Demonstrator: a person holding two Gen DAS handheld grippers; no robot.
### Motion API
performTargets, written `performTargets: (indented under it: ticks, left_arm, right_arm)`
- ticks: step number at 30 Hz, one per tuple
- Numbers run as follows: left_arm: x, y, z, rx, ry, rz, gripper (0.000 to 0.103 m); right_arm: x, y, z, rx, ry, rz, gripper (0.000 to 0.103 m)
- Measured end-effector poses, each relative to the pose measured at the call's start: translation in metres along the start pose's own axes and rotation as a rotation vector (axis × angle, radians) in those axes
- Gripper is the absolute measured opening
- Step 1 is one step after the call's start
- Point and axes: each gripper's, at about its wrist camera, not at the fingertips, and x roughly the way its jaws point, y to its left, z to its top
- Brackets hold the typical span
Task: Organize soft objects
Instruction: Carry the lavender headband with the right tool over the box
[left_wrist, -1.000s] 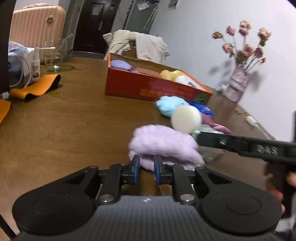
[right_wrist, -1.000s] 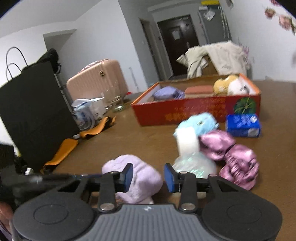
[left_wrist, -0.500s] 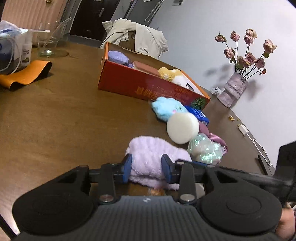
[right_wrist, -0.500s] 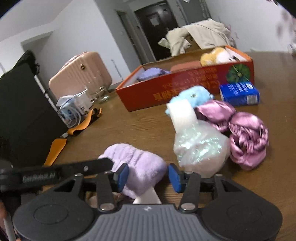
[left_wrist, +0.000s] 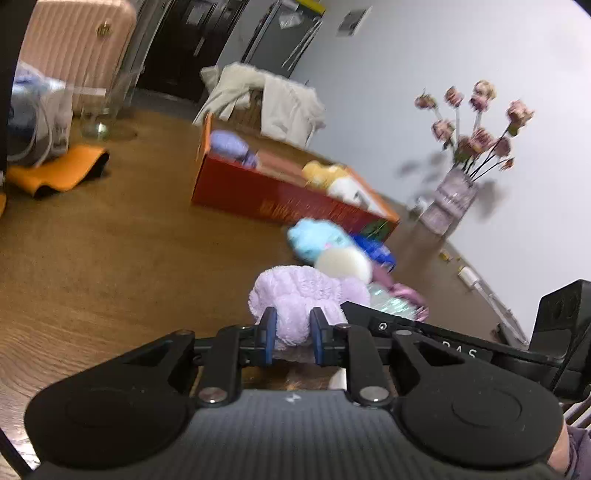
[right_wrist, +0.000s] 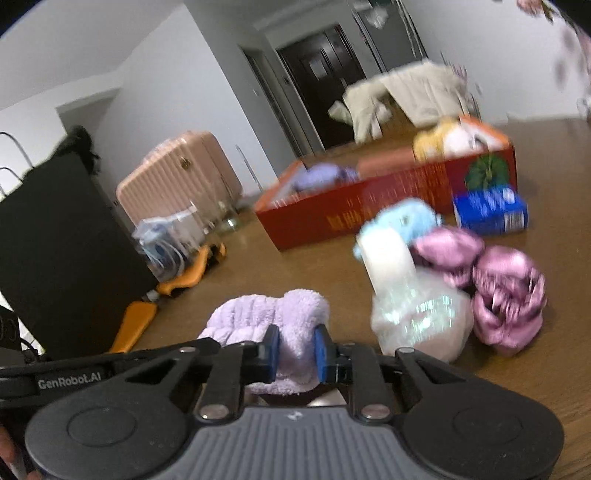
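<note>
A fluffy lilac cloth (left_wrist: 306, 288) lies on the brown table, and both grippers pinch its near edge. In the left wrist view my left gripper (left_wrist: 291, 328) has its jaws closing, blue pads pressed into the cloth. The right wrist view shows the same cloth (right_wrist: 258, 314) squeezed between the closing jaws of my right gripper (right_wrist: 295, 343). Behind it sit a white round puff (right_wrist: 388, 258), an iridescent pouch (right_wrist: 421, 321), a light blue plush (right_wrist: 406, 218) and pink satin scrunchies (right_wrist: 506, 295). The red box (right_wrist: 369, 218) further back holds several soft items.
A blue packet (right_wrist: 487, 214) lies by the box's corner. A vase of dried roses (left_wrist: 450, 203) stands at the table's far right. Orange bands (left_wrist: 55, 173), a glass (left_wrist: 99, 118) and a black bag (right_wrist: 55, 266) occupy the left side. A pink suitcase (right_wrist: 177, 170) stands beyond.
Both grippers opened around the lilac cloth half a second ago and have now closed on its near edge. The left gripper has risen slightly.
</note>
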Motion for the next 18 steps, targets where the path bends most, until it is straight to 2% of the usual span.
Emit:
performTargets:
  ticks: [4,12,18]
  left_arm:
    - [-0.021,-0.016,0.003,0.028,-0.053,-0.015,0.019]
    - [-0.031,-0.036,0.009,0.047,-0.083,-0.031,0.018]
    - [-0.002,-0.032,0.062,0.067,-0.105,-0.019,0.018]
  right_arm:
    - [-0.022,0.008,0.006,-0.024,-0.038,0.012,0.019]
    - [-0.041,0.005,0.017,-0.018,-0.055,0.032,0.019]
    - [-0.016,-0.004,0.077,-0.051,-0.027,0.083,0.019]
